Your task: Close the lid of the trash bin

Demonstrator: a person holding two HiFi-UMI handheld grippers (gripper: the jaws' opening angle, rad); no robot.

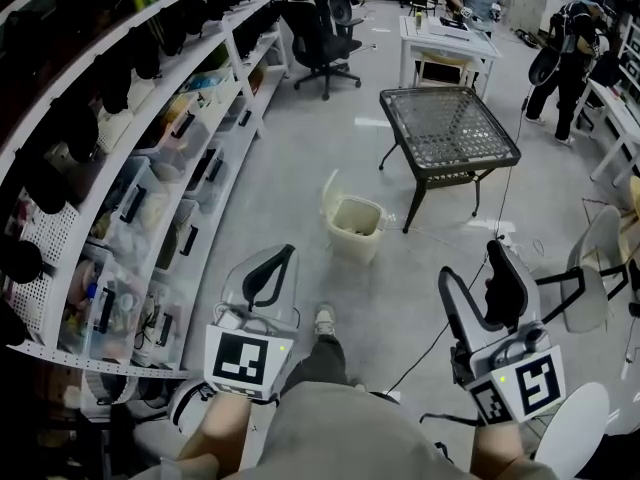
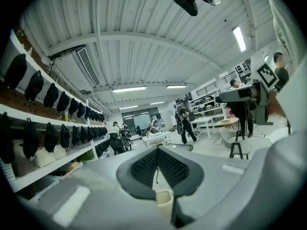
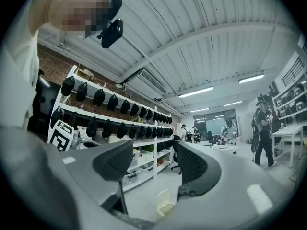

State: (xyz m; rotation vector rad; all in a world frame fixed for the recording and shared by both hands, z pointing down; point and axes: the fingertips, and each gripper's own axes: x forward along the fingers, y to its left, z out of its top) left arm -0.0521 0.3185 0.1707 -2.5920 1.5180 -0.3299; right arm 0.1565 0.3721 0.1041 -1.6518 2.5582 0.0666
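Cream plastic trash bin stands on the grey floor ahead of the person, near a leg of a mesh-topped table and well apart from both grippers. Its thin lid is tipped upright at the rim on the shelving side. It looks light, stiff and smooth, likely to skid or tip if shoved, so the lid's free top edge seems the place to press gently. The left gripper has its jaws together and empty; the right gripper has its jaws spread wide around nothing.
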